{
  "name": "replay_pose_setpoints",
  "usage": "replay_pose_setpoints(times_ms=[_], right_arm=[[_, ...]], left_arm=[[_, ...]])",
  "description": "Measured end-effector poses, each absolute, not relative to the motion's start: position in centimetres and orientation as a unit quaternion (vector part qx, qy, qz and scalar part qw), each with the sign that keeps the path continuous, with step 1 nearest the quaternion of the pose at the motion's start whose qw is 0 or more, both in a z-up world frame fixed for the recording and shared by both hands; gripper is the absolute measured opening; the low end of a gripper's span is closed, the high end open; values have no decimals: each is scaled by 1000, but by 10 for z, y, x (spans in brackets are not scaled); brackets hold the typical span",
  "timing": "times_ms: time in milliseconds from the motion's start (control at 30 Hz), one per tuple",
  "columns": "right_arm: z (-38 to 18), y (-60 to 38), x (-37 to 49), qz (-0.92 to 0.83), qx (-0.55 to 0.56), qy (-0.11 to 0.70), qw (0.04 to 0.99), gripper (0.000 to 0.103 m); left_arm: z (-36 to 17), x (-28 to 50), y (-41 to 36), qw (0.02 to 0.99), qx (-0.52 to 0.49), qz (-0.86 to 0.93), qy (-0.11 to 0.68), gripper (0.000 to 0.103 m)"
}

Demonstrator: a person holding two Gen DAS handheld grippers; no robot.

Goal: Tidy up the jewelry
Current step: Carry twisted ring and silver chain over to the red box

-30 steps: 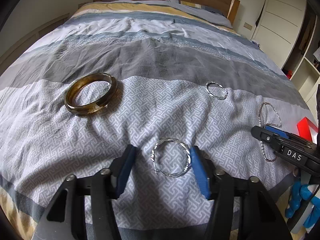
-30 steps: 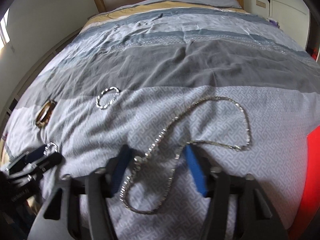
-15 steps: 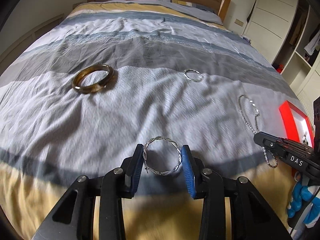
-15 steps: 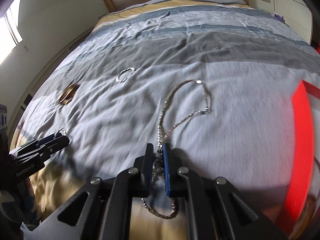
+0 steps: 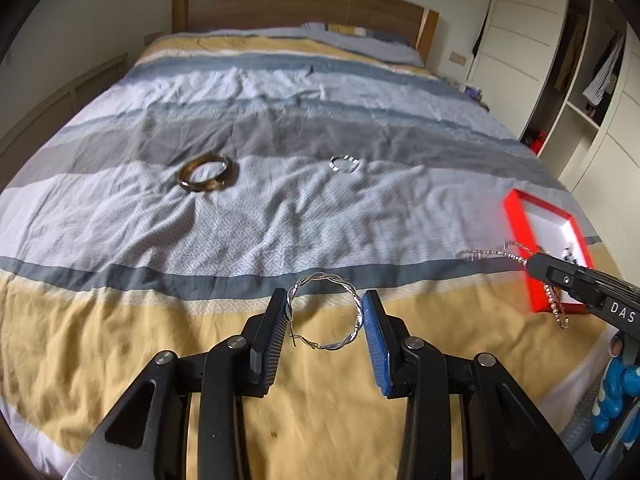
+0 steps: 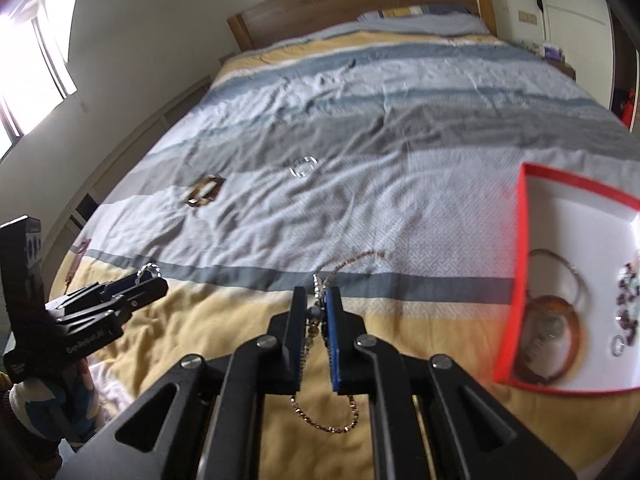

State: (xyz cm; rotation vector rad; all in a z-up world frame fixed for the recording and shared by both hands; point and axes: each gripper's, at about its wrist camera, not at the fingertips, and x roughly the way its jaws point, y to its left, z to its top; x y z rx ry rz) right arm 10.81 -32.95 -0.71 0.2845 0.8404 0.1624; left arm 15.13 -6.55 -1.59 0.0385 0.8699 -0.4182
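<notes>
My left gripper [image 5: 323, 312] is shut on a twisted silver bangle [image 5: 325, 311], held by its two sides and lifted above the bedspread. Between the pads of my right gripper [image 6: 317, 312], which is shut, a silver bead necklace [image 6: 320, 412] hangs in a loop below and trails ahead. In the left wrist view the right gripper [image 5: 536, 266] comes in from the right with the necklace [image 5: 556, 304] dangling. A red jewelry box [image 6: 516, 280] with a white inside lies on the right and holds several bangles. An amber bangle [image 5: 207, 172] and a small silver bracelet [image 5: 343, 164] lie farther up the bed.
The striped bedspread [image 5: 280, 216] is wrinkled, with a yellow band nearest me. A wooden headboard [image 5: 296, 6] stands at the far end. White wardrobes [image 5: 520, 40] line the right side. A hand in a blue glove [image 5: 616, 392] shows at the lower right.
Both grippers closed on their pieces and rose back from the bed. The silver bangle and the necklace left the bedspread, and the red box came into view on the right.
</notes>
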Motion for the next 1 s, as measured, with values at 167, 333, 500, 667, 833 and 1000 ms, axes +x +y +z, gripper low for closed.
replay_pose_setpoints(times_ms=[167,333,500,667,833,1000], right_arm=[[28,-326,76,82,129,376,914,8],[54,-328,43,82,125,348,925,8],[75,-341,13,70,127,325,935,8],[95,-364,-16,48,124,300,945,8],[106,-395,-37,23,129,282,950,8],[101,-437,-44,-6,148,278,949,8]], left_arm=[[10,121,-67,894,17,-210,395,37],[31,95,-72,900,20,-219,375,37],[57,74,-87,907,23,-232,350,37],[78,59,-112,908,23,-254,332,37],[87,55,-144,902,27,-278,330,37],[86,58,-188,890,48,-304,337,37]])
